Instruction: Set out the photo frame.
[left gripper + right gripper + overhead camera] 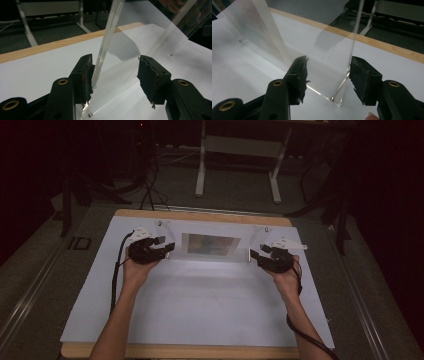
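Left tongs (167,249) and right tongs (255,254), each held in one of the person's hands, face one another across a clear acrylic photo frame (210,245). The frame stands upright on the white sheet (200,305) that covers the wooden counter (200,215), towards the far edge.

Left tongs (115,65): jaws wide. One end panel of the frame (107,42) rises between them, lying against or just beside one pad and well clear of the other, so nothing is gripped.

Right tongs (328,66): jaws wide. The thin edge of the other end panel (352,50) stands between them, close to one pad and apart from the other, so there is no grip here either.

Step in hand, as judged: both tongs are lined up on the two ends of the frame, either to take hold or just after letting go. Which of the two cannot be settled.

Next move, if a lift is meant: both jaws must close squarely on the thin panels together, since slick acrylic pinched at one end alone would probably twist or tip.

Hard to make out: the picture inside the frame is a dim blur from above. The transparent edges blend into the white sheet, so true contact with the pads is uncertain. A small metal stud (332,99) marks a lower corner. The room beyond the counter is dark apart from a pale table stand (200,170).
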